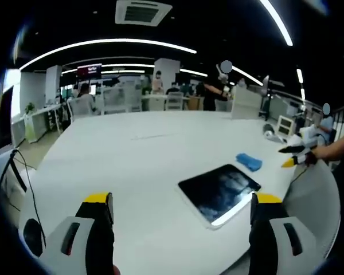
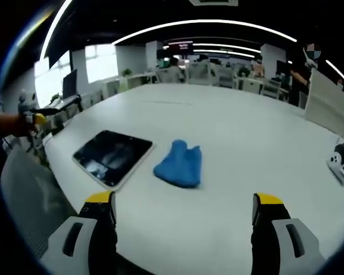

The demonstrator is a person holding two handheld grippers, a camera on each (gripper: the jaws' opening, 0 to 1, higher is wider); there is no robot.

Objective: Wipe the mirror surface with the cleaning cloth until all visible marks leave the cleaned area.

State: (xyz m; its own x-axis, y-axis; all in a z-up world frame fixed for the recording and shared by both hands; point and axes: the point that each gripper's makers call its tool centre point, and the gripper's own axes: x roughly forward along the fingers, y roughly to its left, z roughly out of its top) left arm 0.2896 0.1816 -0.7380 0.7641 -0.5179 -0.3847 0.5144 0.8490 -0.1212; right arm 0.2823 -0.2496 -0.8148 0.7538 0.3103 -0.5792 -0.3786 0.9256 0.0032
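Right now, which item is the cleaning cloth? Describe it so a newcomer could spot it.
On the big white table, find the dark, flat mirror near the edge. The cleaning cloth lies just beside it, apart from it: a small crumpled blue heap, the one soft, coloured thing on the tabletop.

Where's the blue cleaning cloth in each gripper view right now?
Left gripper view: the blue cleaning cloth lies right of centre, just beyond the mirror.
Right gripper view: the cloth sits at centre, apart from the mirror on its left.
Shared landmark: the dark mirror, flat on the white table.
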